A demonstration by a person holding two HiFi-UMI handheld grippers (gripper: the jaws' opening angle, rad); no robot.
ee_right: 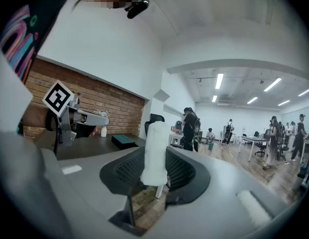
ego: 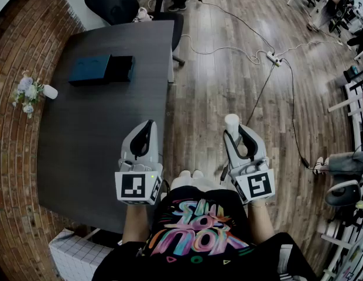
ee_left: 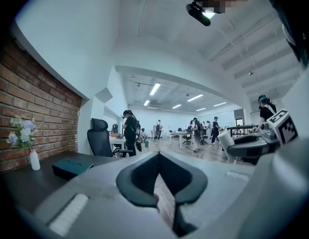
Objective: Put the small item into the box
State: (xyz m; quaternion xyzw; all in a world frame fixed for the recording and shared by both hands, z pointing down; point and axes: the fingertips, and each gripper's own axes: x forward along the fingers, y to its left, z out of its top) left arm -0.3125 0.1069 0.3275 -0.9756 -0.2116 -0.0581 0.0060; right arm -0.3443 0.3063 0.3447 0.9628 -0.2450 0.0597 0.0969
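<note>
A small white cylinder [ego: 231, 123] stands upright between the jaws of my right gripper [ego: 235, 131], which is shut on it over the wooden floor, to the right of the table. In the right gripper view the white cylinder [ee_right: 156, 138] fills the gap at my right gripper [ee_right: 157, 156]. My left gripper [ego: 147, 125] hovers over the near right edge of the dark table [ego: 82, 151], shut and holding nothing; the left gripper view shows my left gripper [ee_left: 159, 156] with its jaws together. The dark teal box [ego: 89, 69], with a black part [ego: 121, 68] beside it, lies at the table's far end.
A small white vase with flowers [ego: 30, 92] stands at the table's left edge by the brick wall [ego: 17, 174]. A black office chair [ego: 120, 2] is behind the table. A power strip [ego: 274, 58] and cables lie on the floor. Several people stand far off.
</note>
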